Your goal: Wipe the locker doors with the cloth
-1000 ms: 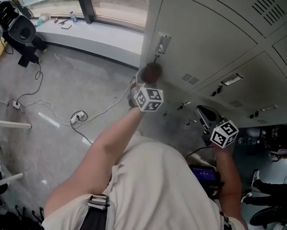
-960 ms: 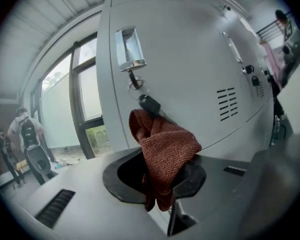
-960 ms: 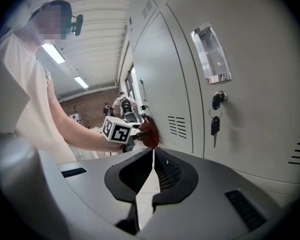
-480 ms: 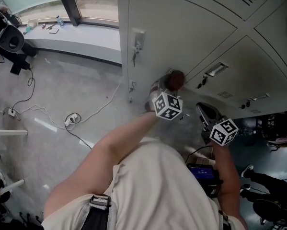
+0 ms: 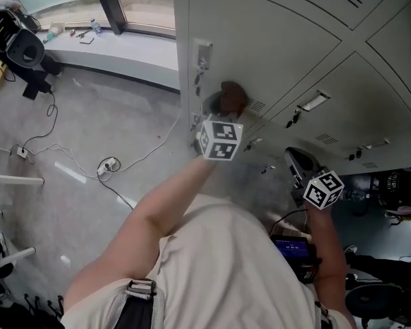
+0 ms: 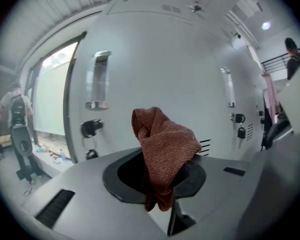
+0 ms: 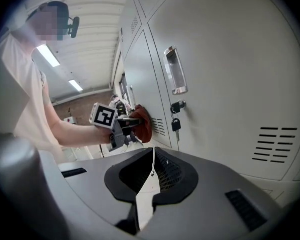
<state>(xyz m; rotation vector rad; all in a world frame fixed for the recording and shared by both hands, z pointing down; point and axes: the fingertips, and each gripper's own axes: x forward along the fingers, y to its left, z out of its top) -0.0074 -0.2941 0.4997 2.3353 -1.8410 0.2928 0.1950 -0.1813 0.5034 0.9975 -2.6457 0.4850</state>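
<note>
**Cloth sweeps back left across the locker door**

Cloth [image 5: 232, 96] sits bunched in your left tongs [image 5: 224, 110], which are clenched on it. The rust-red wad sticks out ahead of the tips and looks pressed to the locker door [image 5: 274, 40], just left of a small vent [image 7: 159, 126]. A second ago the wad was right under the door's handle [image 5: 202, 50]. Half a second ago it had slid right, onto the vent, and now it is back left of it. I read that as a side-to-side wiping stroke low on this one door, with the upper panel and the neighbouring doors likely still to do.

Further right and lower, your right tongs [image 7: 151, 174] have their jaws together on nothing. They have hardly moved through the stroke, so they take no part.

Count: one cloth, two tongs. Ahead of the left tongs stand two doors, with a handle [image 6: 99, 79] left of the wad, another handle [image 6: 229, 86] right of it, and a keyed lock [image 6: 91, 127] under each. Ahead of the right tongs are one handle, one lock and one hanging key [image 7: 177, 124].
</note>
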